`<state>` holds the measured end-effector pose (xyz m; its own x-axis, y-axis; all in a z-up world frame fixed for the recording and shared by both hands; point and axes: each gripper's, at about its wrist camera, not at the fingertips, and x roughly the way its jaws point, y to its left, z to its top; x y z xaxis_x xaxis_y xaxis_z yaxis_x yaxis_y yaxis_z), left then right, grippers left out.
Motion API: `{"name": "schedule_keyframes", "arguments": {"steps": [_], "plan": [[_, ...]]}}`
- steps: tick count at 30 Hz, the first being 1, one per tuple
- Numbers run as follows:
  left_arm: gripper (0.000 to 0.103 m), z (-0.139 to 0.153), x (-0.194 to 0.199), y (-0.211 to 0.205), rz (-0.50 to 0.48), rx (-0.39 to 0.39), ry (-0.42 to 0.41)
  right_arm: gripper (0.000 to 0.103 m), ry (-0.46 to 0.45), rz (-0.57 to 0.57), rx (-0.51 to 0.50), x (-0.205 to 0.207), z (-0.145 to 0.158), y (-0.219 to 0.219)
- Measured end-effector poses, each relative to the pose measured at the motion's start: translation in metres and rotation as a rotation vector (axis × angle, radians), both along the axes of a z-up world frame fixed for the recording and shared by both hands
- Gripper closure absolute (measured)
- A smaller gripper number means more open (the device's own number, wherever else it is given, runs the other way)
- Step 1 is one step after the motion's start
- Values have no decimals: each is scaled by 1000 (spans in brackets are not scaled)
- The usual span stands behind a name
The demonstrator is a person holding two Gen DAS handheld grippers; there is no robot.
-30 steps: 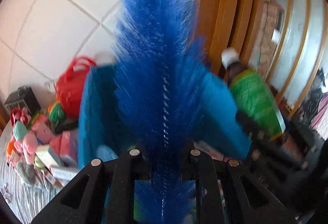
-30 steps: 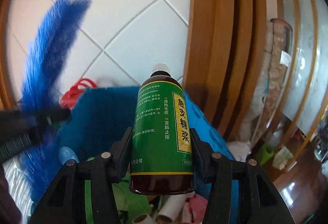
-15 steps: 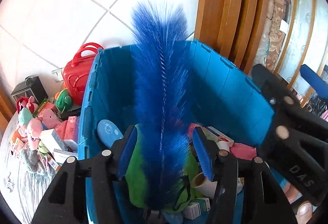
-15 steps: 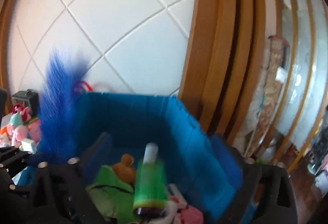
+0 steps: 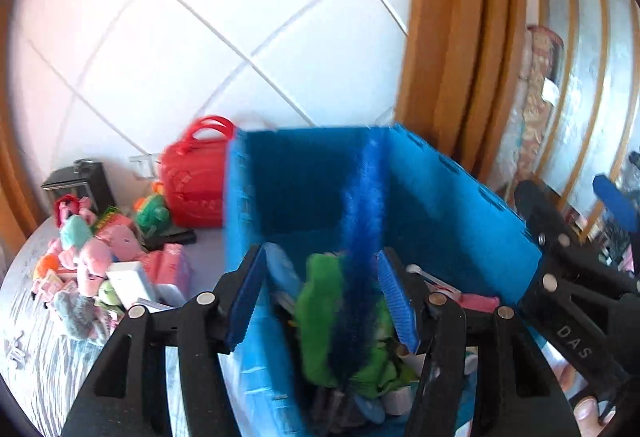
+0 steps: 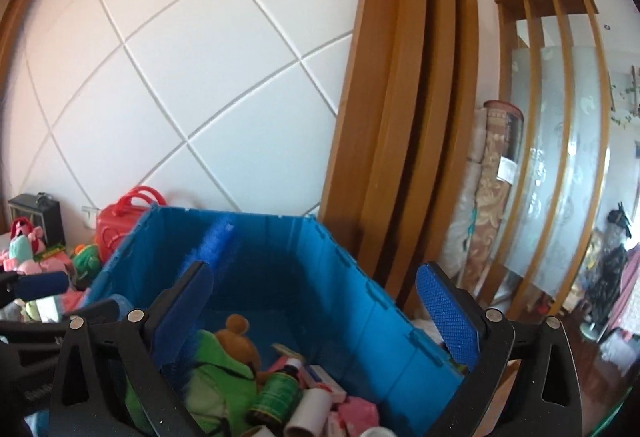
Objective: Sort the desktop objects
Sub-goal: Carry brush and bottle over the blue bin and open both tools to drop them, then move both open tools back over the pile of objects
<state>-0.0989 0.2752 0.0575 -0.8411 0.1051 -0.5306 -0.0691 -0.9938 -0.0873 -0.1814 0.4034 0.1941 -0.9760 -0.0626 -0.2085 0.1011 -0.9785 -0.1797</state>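
A blue fluffy brush (image 5: 360, 237) stands loose in the blue bin (image 5: 460, 205), leaning toward its back wall. My left gripper (image 5: 320, 297) hangs open over the bin's near left corner. The brush shows between its blue pads (image 5: 246, 301) without touching them. In the right wrist view the green-labelled brown bottle (image 6: 276, 393) lies on its side among the bin's contents, and the brush (image 6: 216, 241) pokes up at the bin (image 6: 360, 301) back wall. My right gripper (image 6: 316, 313) is wide open above the bin and holds nothing. It also shows in the left wrist view as the right gripper (image 5: 560, 277).
The bin holds a green plush with a brown bear head (image 6: 224, 369), paper rolls (image 6: 308, 413) and small boxes. Left of it stand a red case (image 5: 192, 181), a black box (image 5: 80, 181) and a heap of plush toys (image 5: 92, 269). A wooden door frame (image 6: 408, 117) rises behind.
My left gripper opened and let go of the brush, which now leans inside the bin. My right gripper opened wide and the bottle dropped into the bin. Both grippers drew back.
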Motion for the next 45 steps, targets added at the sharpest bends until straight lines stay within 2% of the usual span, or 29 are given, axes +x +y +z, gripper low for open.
{"name": "schedule_keyframes", "arguments": {"steps": [6, 10, 14, 18, 22, 24, 30, 33, 36, 40, 45], "plan": [[46, 2, 18, -73, 139, 19, 37, 0, -35, 121, -69, 10, -5, -47], [46, -7, 27, -142, 208, 16, 58, 0, -37, 200, -93, 21, -5, -105], [46, -23, 29, -213, 234, -2, 40, 0, -44, 281, -88, 33, -9, -172], [46, -50, 28, -290, 246, -64, -15, 0, -67, 302, -73, 37, -23, -235], [46, -84, 28, -361, 260, -109, -85, 0, -193, 300, -71, 31, -54, -296], [46, -104, 25, -396, 273, -116, -133, 0, -272, 271, -57, 25, -79, -324], [46, -166, 18, -475, 346, -115, -268, 0, -497, 243, -11, 2, -150, -358], [46, -189, 18, -493, 370, -64, -312, 0, -551, 233, 36, -7, -175, -362], [46, -212, 14, -491, 353, -14, -351, 0, -610, 232, 51, -19, -199, -360], [46, -247, -6, -453, 253, -1, -389, 0, -685, 243, 54, -36, -230, -358], [46, -292, -37, -405, 163, -21, -452, 0, -769, 243, 52, -52, -267, -353]]}}
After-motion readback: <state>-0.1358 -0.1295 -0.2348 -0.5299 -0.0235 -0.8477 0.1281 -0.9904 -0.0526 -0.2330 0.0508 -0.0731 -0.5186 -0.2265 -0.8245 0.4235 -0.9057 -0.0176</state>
